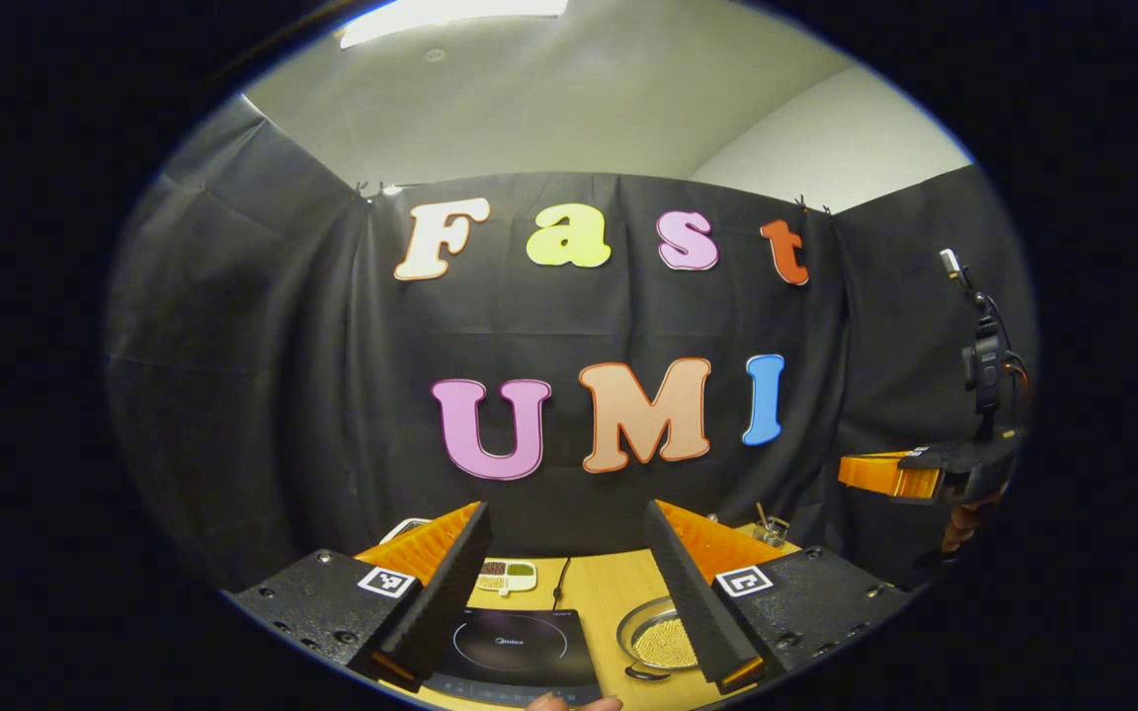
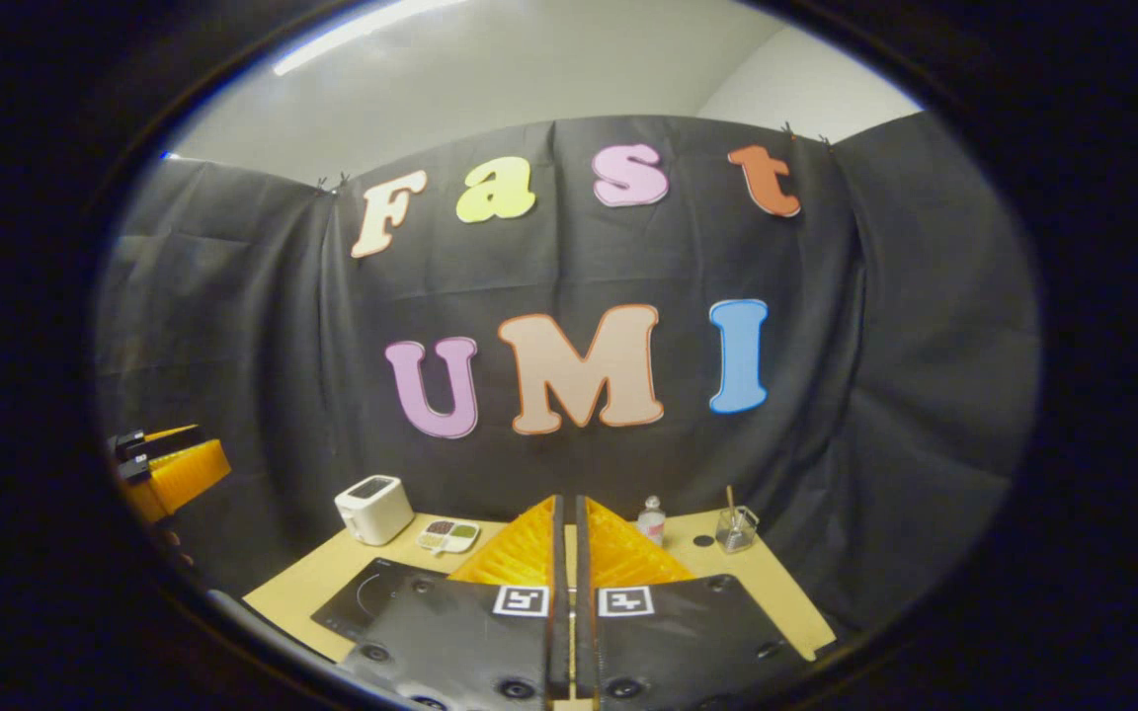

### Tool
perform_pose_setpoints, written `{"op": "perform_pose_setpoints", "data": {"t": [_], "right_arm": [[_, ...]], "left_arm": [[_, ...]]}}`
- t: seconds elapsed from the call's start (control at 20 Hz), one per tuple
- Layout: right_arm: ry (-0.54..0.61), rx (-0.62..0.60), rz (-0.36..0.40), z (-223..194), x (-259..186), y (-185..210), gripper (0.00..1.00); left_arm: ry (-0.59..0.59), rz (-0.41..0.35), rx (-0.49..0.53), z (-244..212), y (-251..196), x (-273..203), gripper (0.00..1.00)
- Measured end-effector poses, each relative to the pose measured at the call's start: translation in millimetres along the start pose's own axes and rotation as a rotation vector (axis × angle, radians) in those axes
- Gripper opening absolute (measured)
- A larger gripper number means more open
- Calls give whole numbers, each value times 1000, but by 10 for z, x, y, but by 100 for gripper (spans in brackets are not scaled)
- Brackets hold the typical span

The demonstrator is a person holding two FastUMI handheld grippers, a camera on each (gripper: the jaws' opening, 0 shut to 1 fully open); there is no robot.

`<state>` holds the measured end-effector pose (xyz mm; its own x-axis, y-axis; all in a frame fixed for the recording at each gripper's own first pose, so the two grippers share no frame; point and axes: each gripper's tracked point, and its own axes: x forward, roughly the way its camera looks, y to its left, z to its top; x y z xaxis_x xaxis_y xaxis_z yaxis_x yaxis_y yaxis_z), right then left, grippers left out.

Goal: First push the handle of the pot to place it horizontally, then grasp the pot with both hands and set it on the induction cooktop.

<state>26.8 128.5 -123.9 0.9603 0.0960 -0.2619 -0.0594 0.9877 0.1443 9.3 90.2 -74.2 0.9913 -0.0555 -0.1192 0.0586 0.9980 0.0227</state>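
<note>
Pot (image 1: pixel 658 640) sits below the spread left gripper (image 1: pixel 569 592), seemingly untouched; right gripper (image 2: pixel 569 553) closed, empty.

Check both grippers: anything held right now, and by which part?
Nothing is held. The left gripper is open above the pot and induction cooktop. The right gripper has its fingers closed together on nothing.

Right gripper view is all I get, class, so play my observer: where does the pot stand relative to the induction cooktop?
Observer: In the left gripper view, the pot stands on the table to the right of the induction cooktop, apart from it.
Operator: Is anything in it?
Observer: Yes, small yellowish grains cover its bottom.
Operator: And the left gripper?
Observer: The left gripper hangs above both, jaws wide open, holding nothing.
</note>
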Motion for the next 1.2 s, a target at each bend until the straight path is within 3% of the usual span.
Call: {"op": "perform_pose_setpoints", "data": {"t": [0.05, 0.15, 0.4, 0.45, 0.65, 0.7, 0.75, 0.85, 0.9, 1.2], "right_arm": [[7, -2, -7, -36, 20, 20, 4], [65, 36, -7, -281, 104, 72, 0], [197, 118, -39, -865, 291, -114, 0], [213, 118, -24, -964, 325, -133, 0], [252, 120, 18, -1232, 432, -188, 2], [264, 131, 34, -1317, 447, -189, 2], [279, 128, 38, -1447, 478, -215, 2], [352, 141, 41, -1756, 482, -239, 2], [370, 151, 40, -1847, 466, -238, 3], [540, 155, -31, -2606, 403, -202, 2]], "left_arm": [[-5, -12, 0, 9, 18, 34, 95], [-1, -17, 7, -51, 103, 113, 92], [55, 11, -48, -311, 139, 391, 95], [67, 15, -58, -361, 125, 433, 92], [92, 33, -56, -435, 55, 675, 95], [94, 37, -52, -456, 41, 714, 92], [85, 43, -48, -457, 34, 763, 95], [108, 63, -39, -563, 58, 809, 92], [96, 61, -51, -566, 52, 847, 95], [129, -8, -77, -820, 170, 1146, 93]]}}
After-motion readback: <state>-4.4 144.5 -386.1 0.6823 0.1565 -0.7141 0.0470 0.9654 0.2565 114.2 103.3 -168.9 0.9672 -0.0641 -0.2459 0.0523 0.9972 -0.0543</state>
